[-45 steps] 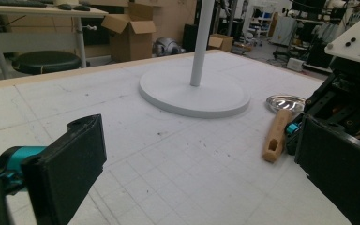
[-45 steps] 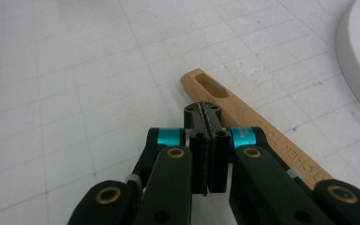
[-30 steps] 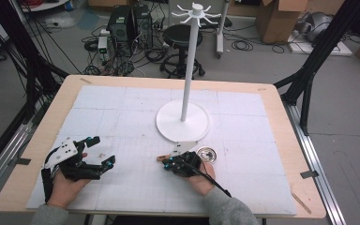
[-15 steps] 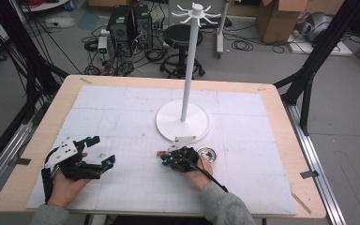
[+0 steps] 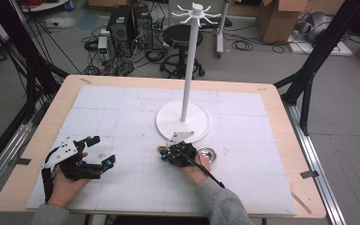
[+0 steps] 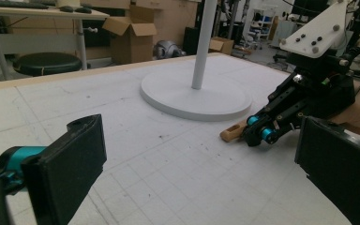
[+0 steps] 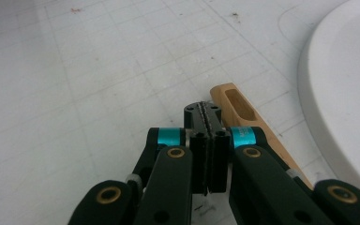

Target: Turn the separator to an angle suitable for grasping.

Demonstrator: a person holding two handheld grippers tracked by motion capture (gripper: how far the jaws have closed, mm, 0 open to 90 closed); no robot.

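Item: wooden-handled utensil, lying flat on the white gridded counter, just beside the rim of the stand's round base. The handle end with a slotted hanging hole is pointing away from the right hand-held gripper; a round metal part is showing beside that hand in the high view, likely the utensil's bowl, though this cannot be confirmed.

Handling, judged: the wood is looking stiff and light, not fragile; the smooth finish may be somewhat slippery, and the flat, low profile is leaving little edge to catch. The best hold is probably across the narrow sides of the handle, short of the slot.

Right hand-held gripper: jaws closed pad to pad with nothing between them, tips resting low at the counter, touching or nearly touching the handle's left side. The hand is lying low, forearm coming in from the counter's near edge.

Left hand-held gripper: jaws standing wide apart and empty, well apart from the utensil, pointing across the counter toward the right one; the hand is resting near the counter's near left corner.

Stand: tall white pole with hooks at the top.
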